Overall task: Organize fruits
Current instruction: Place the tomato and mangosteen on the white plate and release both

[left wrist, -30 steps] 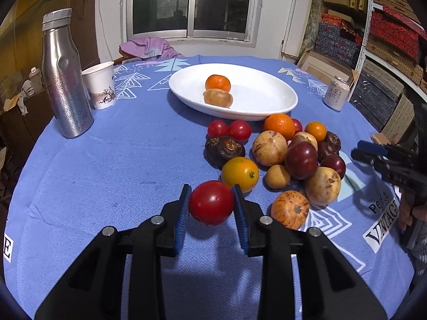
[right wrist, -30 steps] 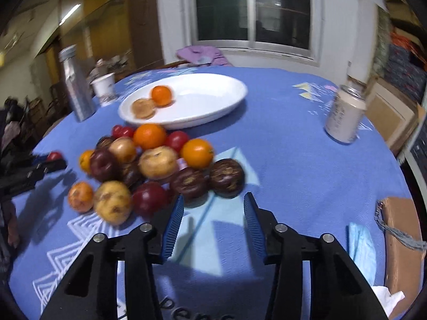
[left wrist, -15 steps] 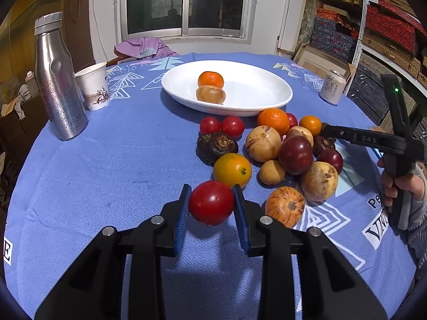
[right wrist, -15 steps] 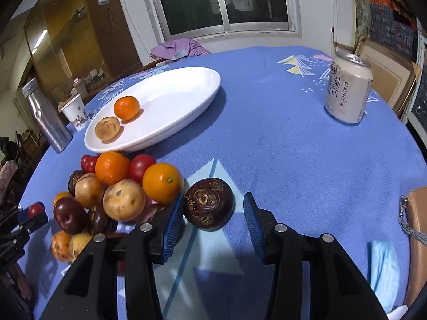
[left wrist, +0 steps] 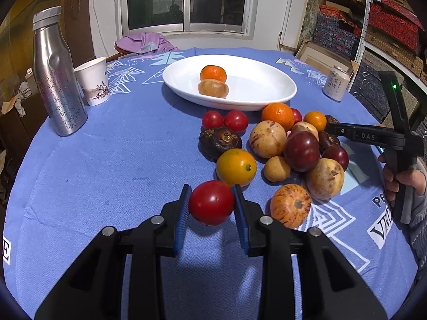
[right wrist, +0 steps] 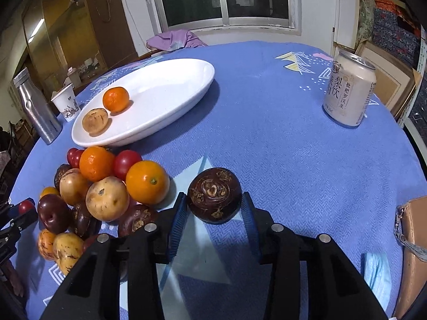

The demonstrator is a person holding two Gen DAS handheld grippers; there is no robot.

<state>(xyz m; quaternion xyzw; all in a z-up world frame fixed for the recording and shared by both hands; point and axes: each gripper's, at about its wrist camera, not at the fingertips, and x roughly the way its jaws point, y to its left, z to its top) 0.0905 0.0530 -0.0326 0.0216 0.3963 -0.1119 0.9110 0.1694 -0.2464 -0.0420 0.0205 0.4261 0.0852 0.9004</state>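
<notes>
My left gripper [left wrist: 211,208] is shut on a red tomato [left wrist: 211,202] and holds it above the blue tablecloth, just short of the fruit pile [left wrist: 275,144]. My right gripper [right wrist: 213,213] is open, its jaws on either side of a dark brown mangosteen [right wrist: 214,194] that lies on the cloth at the pile's right edge. The white oval plate [left wrist: 264,90] holds a mandarin [left wrist: 213,73] and a brown fruit [left wrist: 213,88]. In the right wrist view the plate [right wrist: 165,96] lies behind the pile [right wrist: 101,186].
A steel bottle [left wrist: 57,72] and a paper cup [left wrist: 93,81] stand at the left. A drink can [right wrist: 348,90] stands at the right. A brown bag [right wrist: 412,253] and a blue cloth [right wrist: 377,272] lie at the table's right edge.
My right gripper has moved forward to the pile until its open jaws straddle the dark mangosteen. My left gripper has kept hold of the tomato and barely moved.
</notes>
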